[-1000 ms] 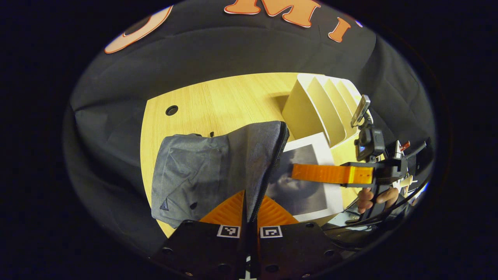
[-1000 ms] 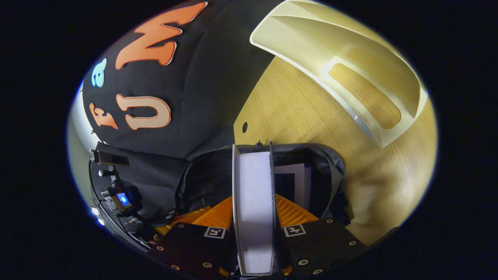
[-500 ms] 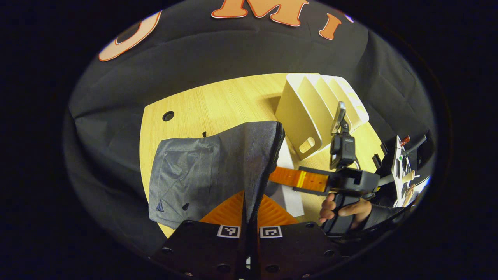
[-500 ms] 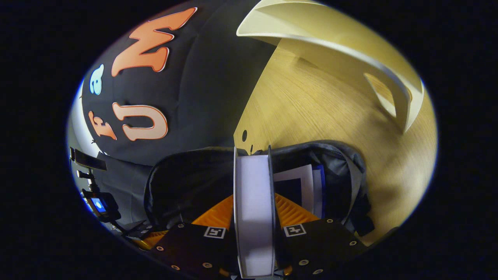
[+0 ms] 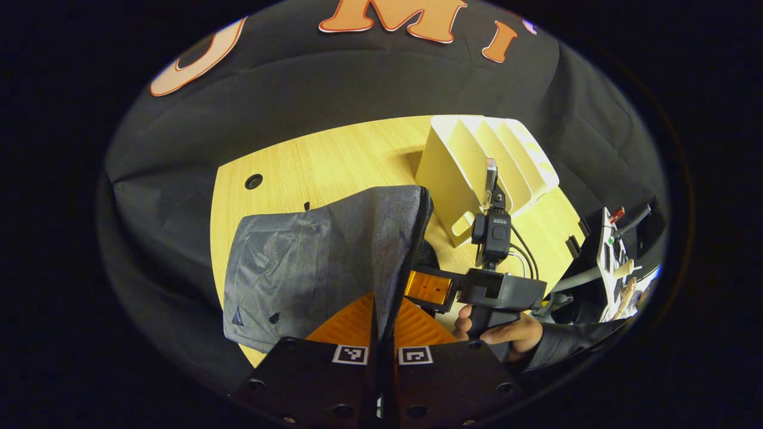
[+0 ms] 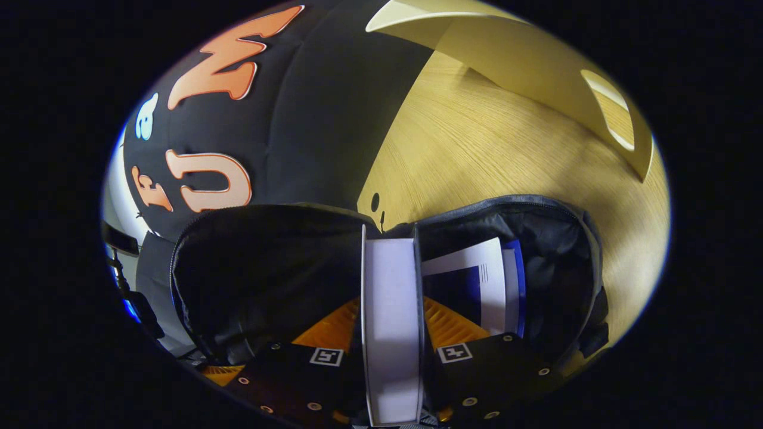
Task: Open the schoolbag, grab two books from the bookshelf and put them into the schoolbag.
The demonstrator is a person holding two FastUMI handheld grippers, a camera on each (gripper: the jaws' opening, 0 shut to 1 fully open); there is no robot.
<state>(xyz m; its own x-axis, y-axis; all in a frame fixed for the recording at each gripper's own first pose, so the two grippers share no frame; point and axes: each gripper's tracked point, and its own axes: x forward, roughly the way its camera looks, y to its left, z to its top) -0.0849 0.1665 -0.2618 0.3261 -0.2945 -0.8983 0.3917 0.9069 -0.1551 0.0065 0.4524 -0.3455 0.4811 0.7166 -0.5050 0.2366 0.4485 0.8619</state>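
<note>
Inside schoolbag (image 6: 536,238): one book (image 6: 477,280); right gripper (image 6: 390,333) grasping second book (image 6: 390,310); left gripper (image 5: 381,322) clenched on flap (image 5: 357,250)

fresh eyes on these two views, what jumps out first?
In the right gripper view, a white book clamped upright between the right gripper's jaws, heading into the gaping grey schoolbag, where another book already sits. In the left gripper view, the left gripper pinches the bag's zipper edge; behind stands the cream bookshelf.
</note>
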